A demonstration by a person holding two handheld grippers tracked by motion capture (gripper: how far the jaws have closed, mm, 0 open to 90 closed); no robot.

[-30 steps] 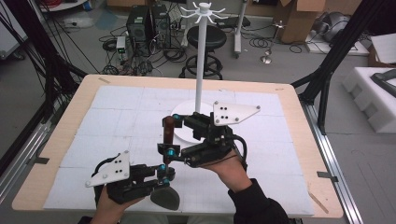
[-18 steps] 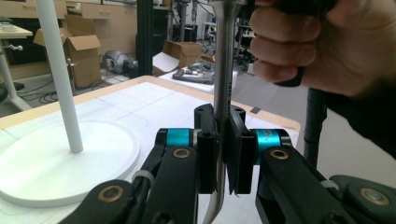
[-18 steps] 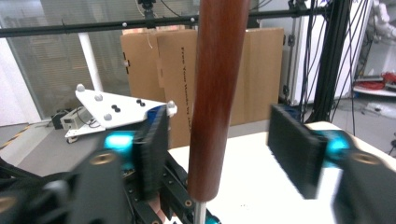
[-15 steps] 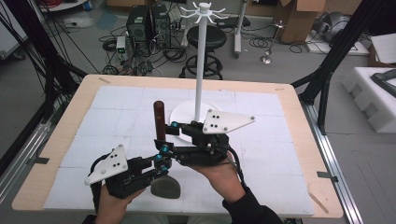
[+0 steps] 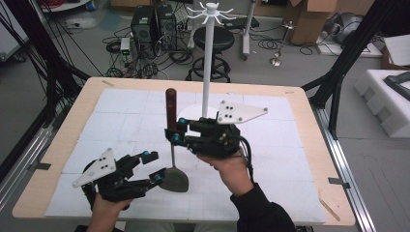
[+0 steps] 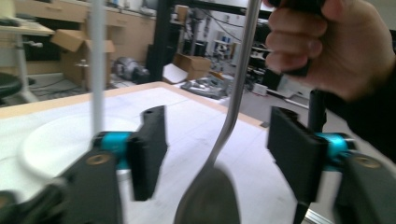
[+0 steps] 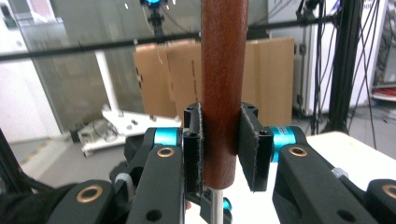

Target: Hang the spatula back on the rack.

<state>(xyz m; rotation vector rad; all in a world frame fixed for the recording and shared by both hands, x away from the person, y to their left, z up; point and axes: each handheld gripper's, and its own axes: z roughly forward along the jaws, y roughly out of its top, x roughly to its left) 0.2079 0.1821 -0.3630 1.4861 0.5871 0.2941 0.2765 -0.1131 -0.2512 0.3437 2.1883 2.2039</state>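
A spatula stands upright with its wooden handle (image 5: 171,107) up and its metal blade (image 5: 175,180) near the white mat. My right gripper (image 5: 174,131) is shut on the handle (image 7: 223,70), its jaws having just closed, and the pads (image 7: 252,140) press both sides. My left gripper (image 5: 154,167) sits low at the front left. Its jaws have just opened, and the blade (image 6: 208,198) and thin shaft (image 6: 238,93) stand between them untouched. In the left gripper view (image 6: 217,144) the person's right hand (image 6: 327,46) is at the upper right.
A tall white hook stand (image 5: 208,58) rises from a round base (image 5: 193,112) behind the right gripper, with its pole (image 6: 97,65) close on the left in the left gripper view. A white mat (image 5: 121,121) covers the wooden table (image 5: 300,104). Cables, a stool and boxes lie beyond.
The spatula has swung upright. The right gripper has closed on the wooden handle, and the left gripper has let go of the blade and opened, shifting slightly left and down.
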